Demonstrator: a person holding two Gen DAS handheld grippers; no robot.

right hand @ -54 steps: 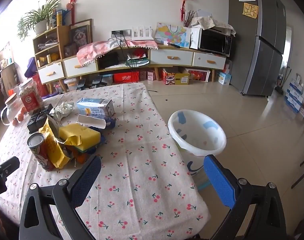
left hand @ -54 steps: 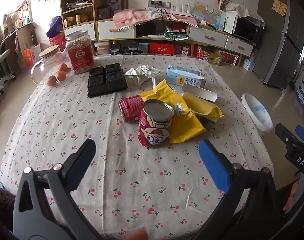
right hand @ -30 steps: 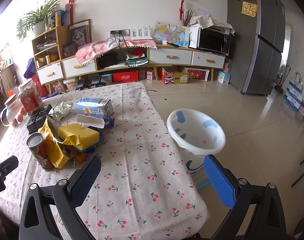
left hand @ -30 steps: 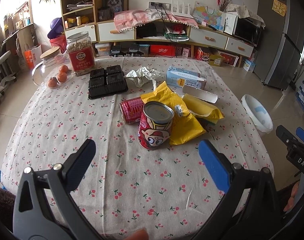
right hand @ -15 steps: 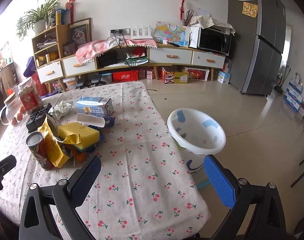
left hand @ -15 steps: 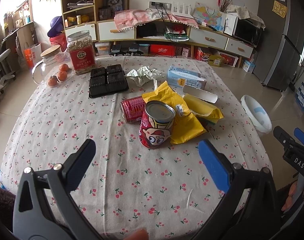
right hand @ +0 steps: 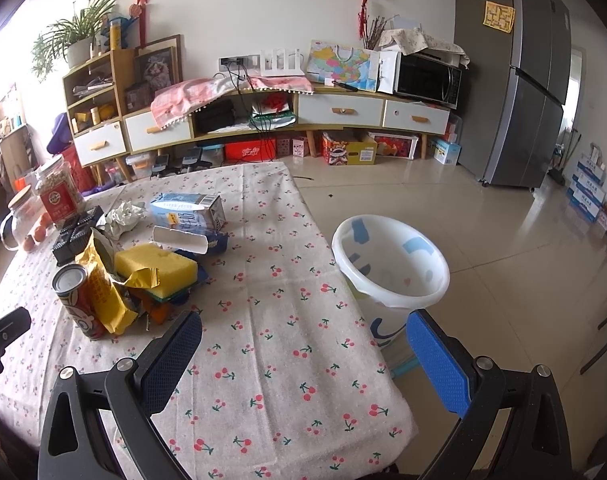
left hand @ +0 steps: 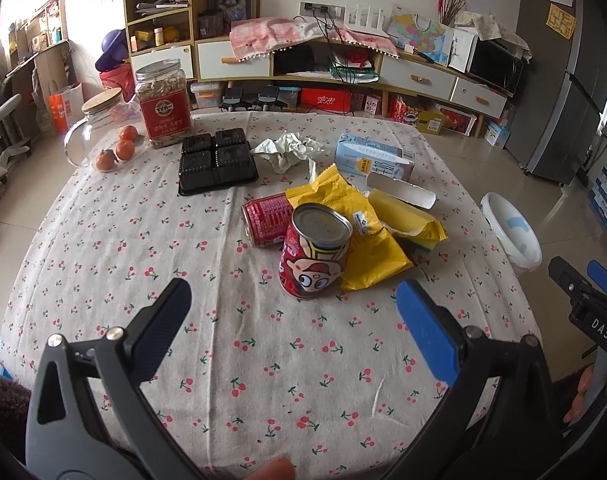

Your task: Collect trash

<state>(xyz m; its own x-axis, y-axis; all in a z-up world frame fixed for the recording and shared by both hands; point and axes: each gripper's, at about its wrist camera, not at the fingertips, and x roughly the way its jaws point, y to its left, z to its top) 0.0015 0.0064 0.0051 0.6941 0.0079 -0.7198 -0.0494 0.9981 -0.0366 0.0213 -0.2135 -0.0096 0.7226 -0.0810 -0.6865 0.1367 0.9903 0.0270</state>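
Trash lies in a pile mid-table: an upright red cartoon can (left hand: 315, 252), a red soda can (left hand: 265, 220) on its side, yellow snack bags (left hand: 367, 232), crumpled paper (left hand: 287, 148), a blue-white carton (left hand: 373, 158) and a black plastic tray (left hand: 217, 166). The can also shows in the right wrist view (right hand: 77, 300). My left gripper (left hand: 293, 312) is open and empty, just short of the upright can. My right gripper (right hand: 303, 344) is open and empty over the table's right edge, beside the white waste bin (right hand: 391, 260).
A nut jar (left hand: 163, 104), a glass jug (left hand: 97, 120) and small oranges (left hand: 117, 150) stand at the table's far left. The bin (left hand: 511, 232) stands on the floor off the table's right edge. Cabinets and a fridge (right hand: 519, 80) line the walls.
The left gripper has crept slightly forward toward the upright can. The right gripper has barely moved. Both stay open.
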